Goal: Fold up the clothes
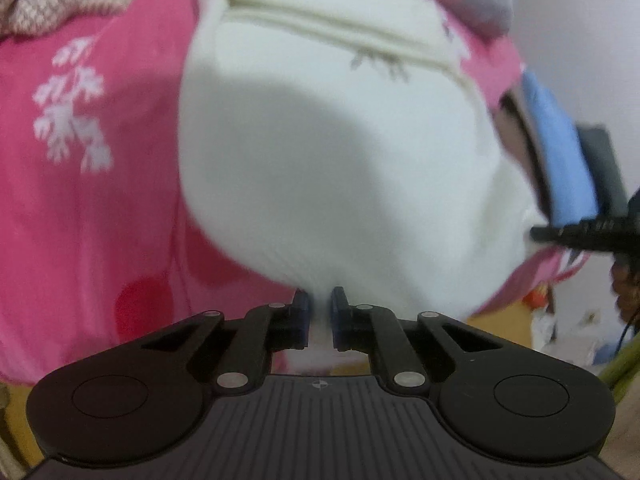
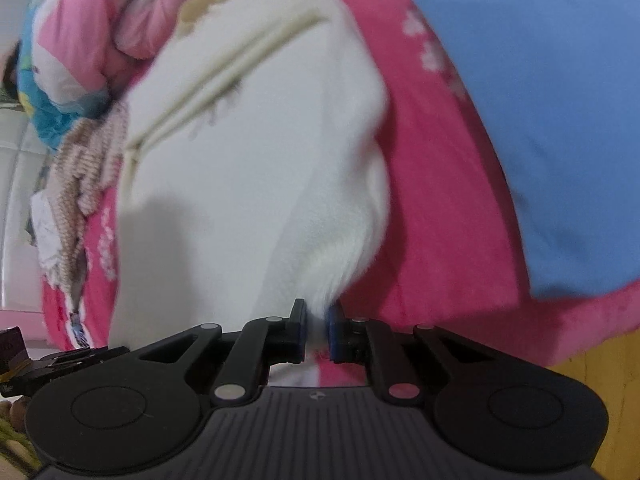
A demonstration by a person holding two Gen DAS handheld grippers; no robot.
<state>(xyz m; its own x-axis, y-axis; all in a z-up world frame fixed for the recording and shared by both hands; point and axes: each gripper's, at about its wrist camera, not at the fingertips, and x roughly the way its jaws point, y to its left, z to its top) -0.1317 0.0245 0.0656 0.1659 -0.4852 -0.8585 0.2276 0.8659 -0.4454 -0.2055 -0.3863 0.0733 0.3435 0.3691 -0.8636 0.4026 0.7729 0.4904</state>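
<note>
Two tools, left tool (image 1: pixel 319 312) and right tool (image 2: pixel 317 330), each clamped on white garment (image 1: pixel 340 160), pink blanket (image 1: pixel 100 200) beneath

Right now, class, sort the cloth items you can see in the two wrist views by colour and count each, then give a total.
White: 1, the white garment pinched by the left claw and right claw.
Pink: 1, the pink floral sheet.
Blue: 1, the blue cloth.
Beige: 1, the beige knit.
Total: 4.
</note>
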